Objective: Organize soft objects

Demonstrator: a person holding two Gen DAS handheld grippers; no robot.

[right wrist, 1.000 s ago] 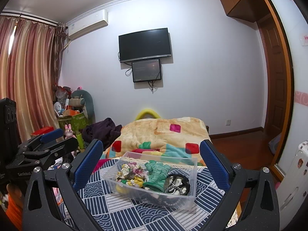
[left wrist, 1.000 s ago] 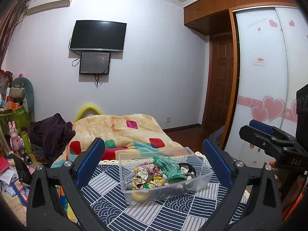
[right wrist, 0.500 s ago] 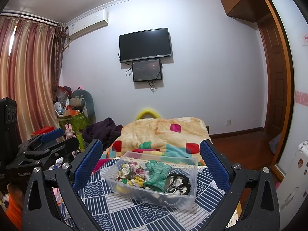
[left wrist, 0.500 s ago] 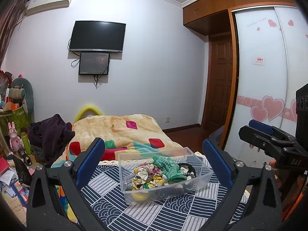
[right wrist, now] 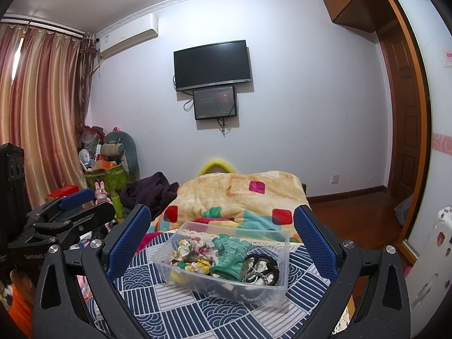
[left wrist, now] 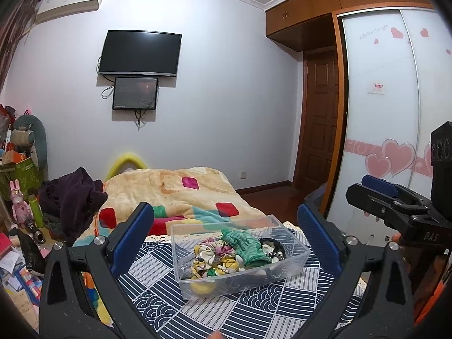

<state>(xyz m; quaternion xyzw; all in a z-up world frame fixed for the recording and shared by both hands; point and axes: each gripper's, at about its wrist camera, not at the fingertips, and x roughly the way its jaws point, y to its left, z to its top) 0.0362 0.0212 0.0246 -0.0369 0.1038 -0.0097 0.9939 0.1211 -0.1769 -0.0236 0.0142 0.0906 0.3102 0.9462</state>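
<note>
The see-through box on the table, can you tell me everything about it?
The clear plastic box is a shallow open rectangle with no lid, sitting flat on the blue-and-white patterned cloth. Inside lie a green knitted glove, flowery scrunchies, something yellow at the bottom and black hair bands. Both pairs of tongs, left and right, are open and apart from it, touching nothing.

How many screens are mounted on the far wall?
2. A large black TV hangs high on the wall, and a smaller dark screen sits directly below it, with cables dangling beneath. Nothing in either view suggests another is hidden.
</note>
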